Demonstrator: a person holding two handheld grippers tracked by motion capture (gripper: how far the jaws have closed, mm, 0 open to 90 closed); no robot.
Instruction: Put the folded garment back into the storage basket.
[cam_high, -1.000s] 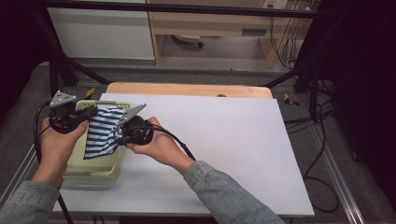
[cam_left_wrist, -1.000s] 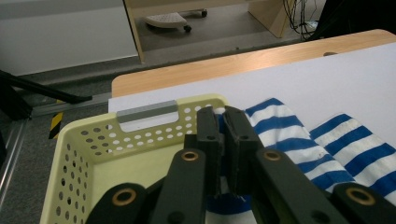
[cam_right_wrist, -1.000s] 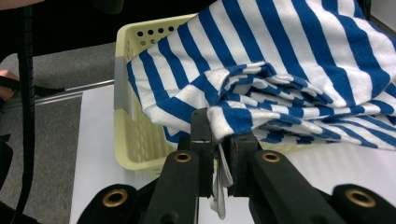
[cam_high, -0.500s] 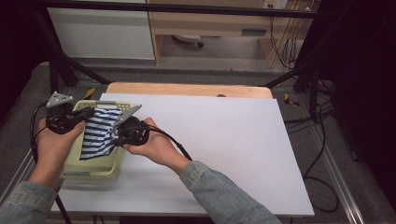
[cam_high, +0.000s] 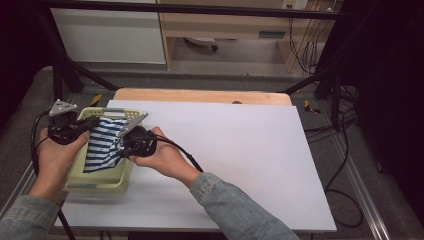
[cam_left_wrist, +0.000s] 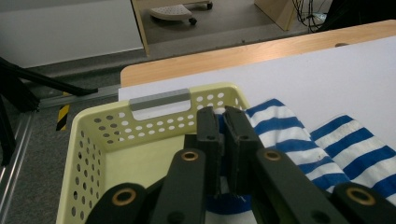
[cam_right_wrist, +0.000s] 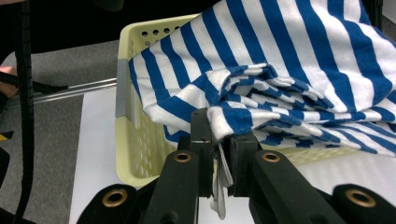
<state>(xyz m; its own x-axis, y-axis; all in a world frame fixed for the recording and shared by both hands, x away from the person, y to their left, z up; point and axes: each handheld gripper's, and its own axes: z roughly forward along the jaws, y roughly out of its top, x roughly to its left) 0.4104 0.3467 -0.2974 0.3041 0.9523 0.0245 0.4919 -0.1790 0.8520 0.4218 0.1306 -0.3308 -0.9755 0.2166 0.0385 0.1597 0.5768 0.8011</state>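
A blue-and-white striped cloth (cam_high: 102, 142) hangs over a pale yellow perforated basket (cam_high: 100, 180) at the table's left edge. My left gripper (cam_high: 92, 121) is shut on the cloth's left top edge, and my right gripper (cam_high: 121, 141) is shut on its right edge. In the left gripper view the cloth (cam_left_wrist: 299, 144) trails off to the right of the shut jaws, above the basket (cam_left_wrist: 154, 126). Seen from the right gripper view, the cloth (cam_right_wrist: 289, 74) drapes across the basket (cam_right_wrist: 140, 140), a fold of it pinched between the jaws.
A white table top (cam_high: 240, 155) spreads to the right of the basket, with a wooden strip (cam_high: 200, 96) along its far edge. Black frame legs (cam_high: 70, 75) and cables (cam_high: 340, 150) stand beyond the table's sides.
Both grippers have carried the cloth leftward and lower, so it now hangs further inside the basket.
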